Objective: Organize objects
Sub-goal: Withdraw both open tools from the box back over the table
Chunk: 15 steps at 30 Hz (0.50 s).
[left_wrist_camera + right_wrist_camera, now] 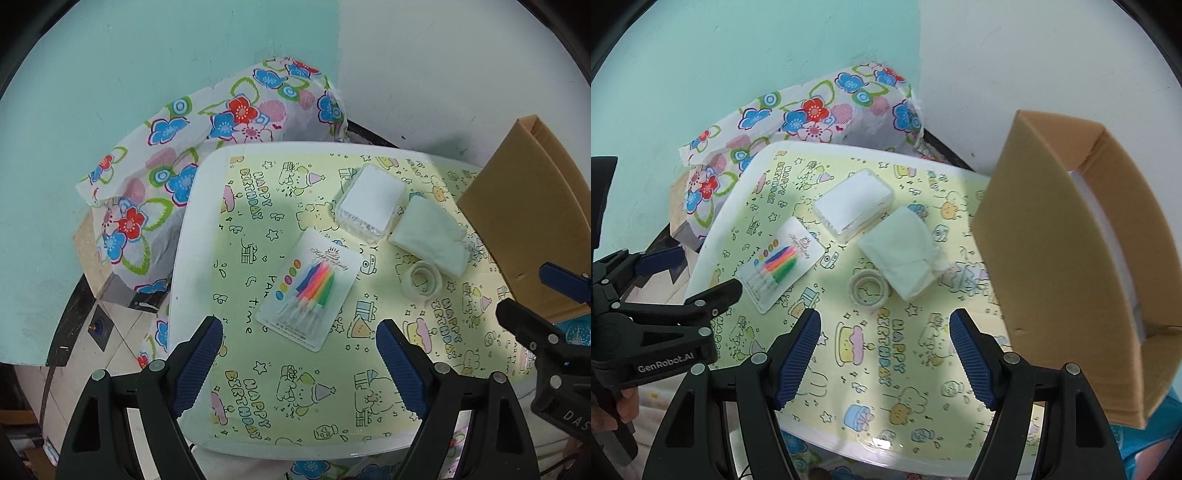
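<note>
Since all four loose things lie out on the table (pixel 192 236) and the part of the box (pixel 1052 236) that we can see into holds none of them, we judge the tidying barely begun: nothing looks packed yet, and everything is left to do. We cannot see the box floor fully, so something may already be in there.

Our left tongs (pixel 299 332) stand spread, with nothing between the pads. In the left view the candle card (pixel 310 288) lies just above the gap between the jaws, at frame centre, its near edge just short of the tips, not touched. Further to the upper right sit the white packet (pixel 371 201), the napkin wad (pixel 430 236) and the tape ring (pixel 424 277), near one another.

Our right tongs (pixel 884 325) are likewise spread and empty. In the right view the tape ring (pixel 868 288) lies just above the gap, nearest the left jaw, apart from both pads. The napkin wad (pixel 905 254) sits just beyond it, the white packet (pixel 853 205) higher, and the candle card (pixel 781 262) to the left, beside the left tongs' tip. The box fills the right of the frame, open side tipped away to the right.
</note>
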Available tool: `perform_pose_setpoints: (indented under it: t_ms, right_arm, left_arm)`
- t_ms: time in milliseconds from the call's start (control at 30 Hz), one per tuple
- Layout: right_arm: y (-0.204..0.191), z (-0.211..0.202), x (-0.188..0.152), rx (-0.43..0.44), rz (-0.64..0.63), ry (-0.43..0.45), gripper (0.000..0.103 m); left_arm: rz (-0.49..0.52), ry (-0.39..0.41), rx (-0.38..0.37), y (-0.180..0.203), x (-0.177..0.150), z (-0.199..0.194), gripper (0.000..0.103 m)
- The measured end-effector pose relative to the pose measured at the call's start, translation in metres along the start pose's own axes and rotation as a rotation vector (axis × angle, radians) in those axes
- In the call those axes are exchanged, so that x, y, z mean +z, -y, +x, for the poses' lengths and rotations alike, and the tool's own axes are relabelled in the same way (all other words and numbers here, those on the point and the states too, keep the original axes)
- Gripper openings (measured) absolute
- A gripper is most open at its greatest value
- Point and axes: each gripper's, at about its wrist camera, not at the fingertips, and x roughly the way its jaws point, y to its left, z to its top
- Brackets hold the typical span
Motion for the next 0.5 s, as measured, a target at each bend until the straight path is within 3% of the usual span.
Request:
perform_pose_setpoints:
  t_ms: [500]
  right_arm:
    - [0.003, 0.044, 0.006, 0.038, 0.061, -0.058, 0.076]
  left_arm:
    - [0.052, -0.035, -0.011, 0.003, 0.01, 0.035, 0.087]
